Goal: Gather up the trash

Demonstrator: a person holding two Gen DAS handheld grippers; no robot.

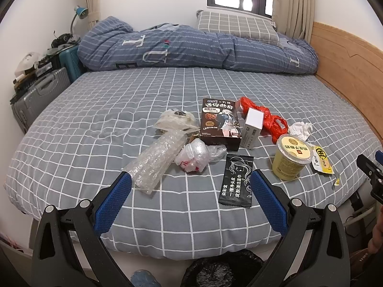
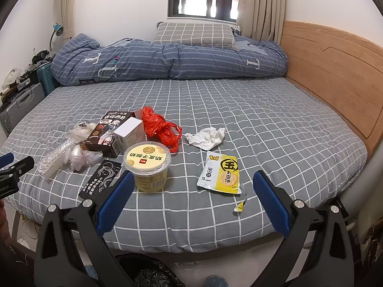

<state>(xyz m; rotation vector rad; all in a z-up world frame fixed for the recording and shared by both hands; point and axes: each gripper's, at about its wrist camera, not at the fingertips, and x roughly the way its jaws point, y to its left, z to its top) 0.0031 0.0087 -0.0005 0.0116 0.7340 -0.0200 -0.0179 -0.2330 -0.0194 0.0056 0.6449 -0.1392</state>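
Trash lies on the grey checked bed (image 1: 119,110): bubble wrap (image 1: 153,162), a crumpled clear bag (image 1: 194,156), a brown cookie box (image 1: 221,122), a white box (image 1: 251,125), a red plastic bag (image 1: 273,119), a black sachet (image 1: 237,179), a yellow yogurt cup (image 2: 147,165), a white tissue (image 2: 207,136) and a yellow snack wrapper (image 2: 221,173). My left gripper (image 1: 191,187) hovers open over the bed's front edge, between the bubble wrap and the sachet. My right gripper (image 2: 191,184) is open too, its left finger beside the cup, the wrapper lying between its fingers.
A black-lined bin (image 1: 222,272) stands on the floor under the grippers. A rolled blue quilt (image 1: 196,47) and a pillow (image 1: 237,25) lie at the far side. A wooden headboard (image 2: 335,71) runs along the right. Suitcases (image 1: 36,98) stand at the left.
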